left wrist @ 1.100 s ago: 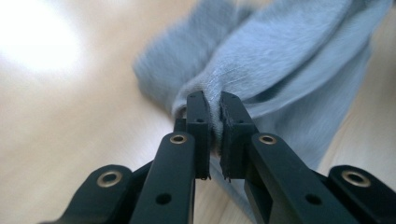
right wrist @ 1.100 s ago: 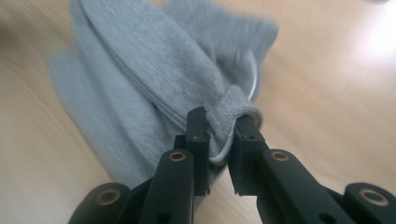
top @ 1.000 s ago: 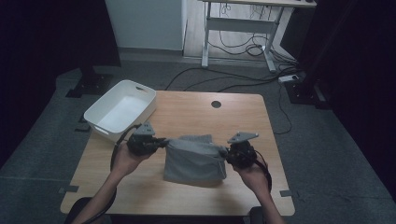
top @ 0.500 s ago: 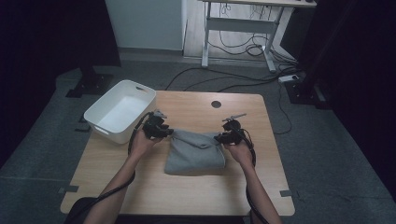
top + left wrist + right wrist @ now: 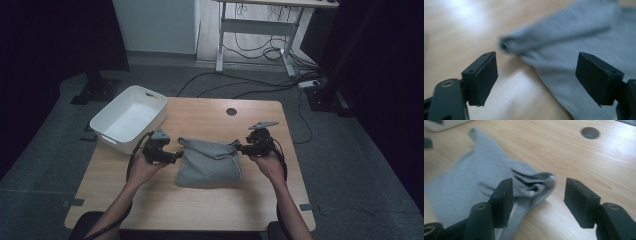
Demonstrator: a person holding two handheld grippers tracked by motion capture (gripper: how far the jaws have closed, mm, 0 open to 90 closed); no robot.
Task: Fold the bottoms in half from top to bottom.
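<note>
Both grippers are black. The left gripper (image 5: 536, 80) has blocky rubber pads (image 5: 482, 77), each with small screw holes, and a brass-ringed pivot behind them. The right gripper (image 5: 240, 147) carries a grey three-cornered plate behind its fingers; black cables trail past bare forearms.

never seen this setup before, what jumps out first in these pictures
The folded grey cloth lies mid-table, with the left gripper and right gripper at its two far corners, jaws just opened and letting go. A white bin sits at the table's far left corner.
</note>
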